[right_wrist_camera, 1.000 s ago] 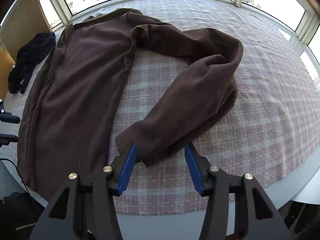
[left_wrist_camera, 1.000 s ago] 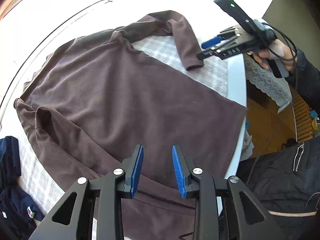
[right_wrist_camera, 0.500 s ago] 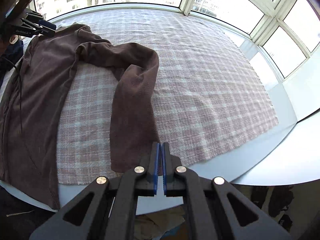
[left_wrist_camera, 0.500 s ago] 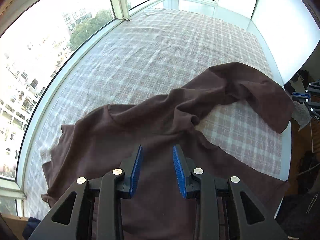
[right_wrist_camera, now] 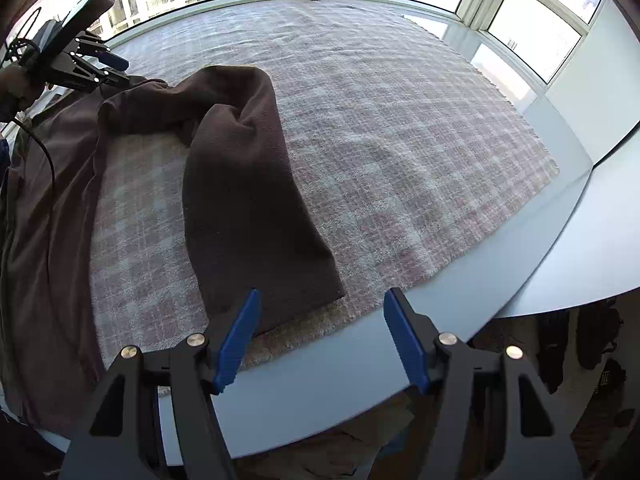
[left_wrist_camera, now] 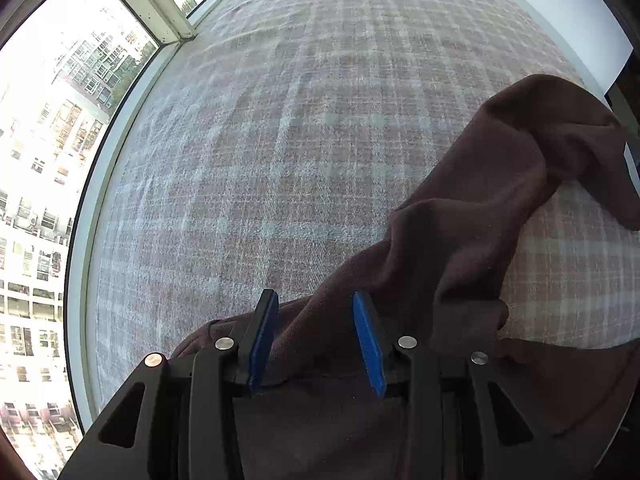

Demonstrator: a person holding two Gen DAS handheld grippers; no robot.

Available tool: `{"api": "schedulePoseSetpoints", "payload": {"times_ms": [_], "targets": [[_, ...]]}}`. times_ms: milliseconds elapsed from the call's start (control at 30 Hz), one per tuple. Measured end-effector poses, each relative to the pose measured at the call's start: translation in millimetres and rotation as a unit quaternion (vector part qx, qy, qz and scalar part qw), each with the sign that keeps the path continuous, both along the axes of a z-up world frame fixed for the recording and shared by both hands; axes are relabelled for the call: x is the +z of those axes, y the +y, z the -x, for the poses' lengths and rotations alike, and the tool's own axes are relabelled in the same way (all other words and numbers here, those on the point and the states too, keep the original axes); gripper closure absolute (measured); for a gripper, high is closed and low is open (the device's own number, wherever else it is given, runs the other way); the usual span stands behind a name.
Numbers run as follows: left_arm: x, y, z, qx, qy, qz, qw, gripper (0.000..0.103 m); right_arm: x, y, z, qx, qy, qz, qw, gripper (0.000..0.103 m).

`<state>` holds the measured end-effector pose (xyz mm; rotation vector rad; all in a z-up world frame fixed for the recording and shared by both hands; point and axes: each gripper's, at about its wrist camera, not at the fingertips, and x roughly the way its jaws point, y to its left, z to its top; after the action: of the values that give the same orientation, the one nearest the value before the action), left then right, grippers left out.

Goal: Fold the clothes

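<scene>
Right wrist view: your right claw is opening, empty, over the brown sleeve; your left claw is opening astride the shirt's shoulder.

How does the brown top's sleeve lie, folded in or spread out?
Spread out, not folded in: the sleeve bends away from the top's body, its cuff on the plaid cloth.

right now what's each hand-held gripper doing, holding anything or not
Left hand-held gripper: jaws opening, brown garment lies between the pads, not pinched.
Right hand-held gripper: jaws opening, holding nothing; the sleeve end lies just ahead.
</scene>
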<state>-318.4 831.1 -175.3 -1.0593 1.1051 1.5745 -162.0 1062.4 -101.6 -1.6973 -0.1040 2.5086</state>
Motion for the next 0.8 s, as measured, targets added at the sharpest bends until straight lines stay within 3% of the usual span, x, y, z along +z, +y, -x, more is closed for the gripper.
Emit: {"api": "schedulePoseSetpoints", "payload": {"times_ms": [233,300,333,400,500,800], "targets": [[-12,-6,8,-0.004,-0.025,-0.009,0.9996,0.070,-9,1,5,0.015,-0.007,0.052,0.999,0.043],[-14,-7,10,-0.006,-0.025,-0.007,0.9996,0.075,-11,2,5,0.013,-0.009,0.050,0.999,0.076],[-15,-8,10,-0.006,-0.025,-0.007,0.9997,0.080,-11,3,6,0.011,-0.012,0.048,0.999,0.100],[-16,-8,11,-0.005,-0.019,-0.007,0.9998,0.086,-11,1,6,0.013,-0.009,0.043,0.999,0.100],[-19,-12,10,-0.004,-0.012,-0.007,0.9999,0.092,-5,-13,4,0.031,0.000,-0.008,0.999,0.100],[-14,-10,15,0.009,-0.009,-0.022,0.9997,0.096,6,-20,-3,0.038,0.013,-0.029,0.999,0.100]]}}
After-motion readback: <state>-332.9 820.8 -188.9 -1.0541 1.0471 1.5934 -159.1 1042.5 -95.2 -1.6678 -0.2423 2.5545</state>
